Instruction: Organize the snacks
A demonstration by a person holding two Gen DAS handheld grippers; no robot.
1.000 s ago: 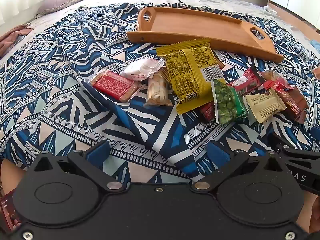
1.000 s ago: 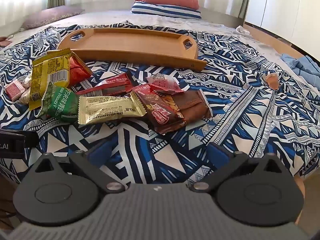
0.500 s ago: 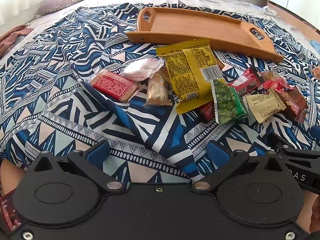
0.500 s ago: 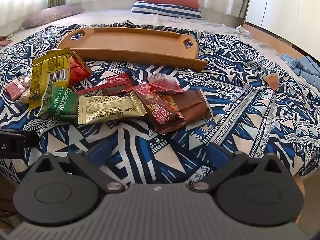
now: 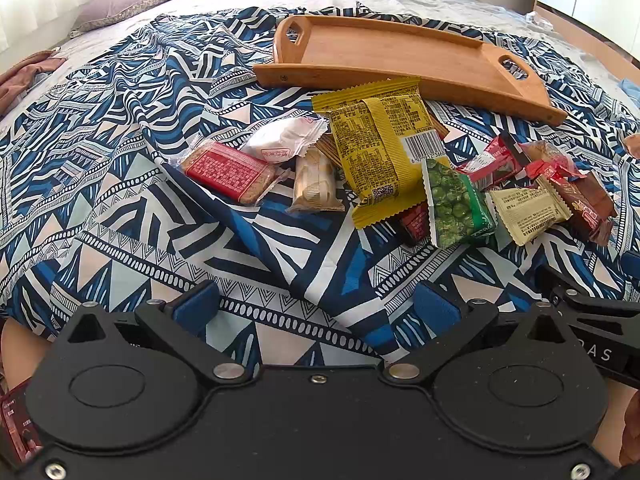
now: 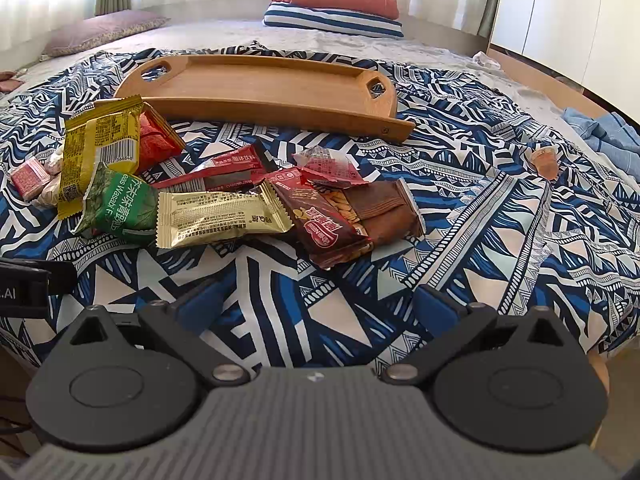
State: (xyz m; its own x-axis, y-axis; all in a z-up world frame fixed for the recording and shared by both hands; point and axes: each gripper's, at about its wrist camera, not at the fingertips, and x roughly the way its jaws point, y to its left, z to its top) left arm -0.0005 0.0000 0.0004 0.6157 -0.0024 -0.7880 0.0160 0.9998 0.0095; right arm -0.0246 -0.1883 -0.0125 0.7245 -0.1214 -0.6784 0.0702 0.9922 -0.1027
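So there's a long wooden tray with cut-out handles (image 6: pixel 256 88) sitting on a blue, white and black geometric-print bedspread (image 6: pixel 500 216), nothing in it. All the snacks are in a loose pile on the cloth just in front of the tray, on the side nearer the cameras.

Closest to the tray's front edge is a big yellow crinkle-edged packet with a barcode (image 5: pixel 380 148), with a red-orange packet (image 6: pixel 156 140) tucked under it. A green wasabi pea packet (image 6: pixel 120 204) lies against the yellow one's near end, touching a gold foil bar wrapper (image 6: pixel 220 216). Further from the tray's left handle there's a red-labelled cracker block in clear wrap (image 5: pixel 228 172), a white pillow pack (image 5: pixel 284 140) and a small beige wafer pack (image 5: pixel 316 184). Toward the tray's right end is a long dark red stick wrapper (image 6: pixel 224 168), a clear-and-red crumpled wrapper (image 6: pixel 328 164) and dark brown biscuit packs (image 6: pixel 352 216).

Left gripper (image 5: pixel 316 304) has its blue-padded fingers spread wide, gripping nothing, hovering over the cloth short of the pile. Right gripper (image 6: pixel 320 304) is the same: wide apart, empty-handed, short of the brown packs.
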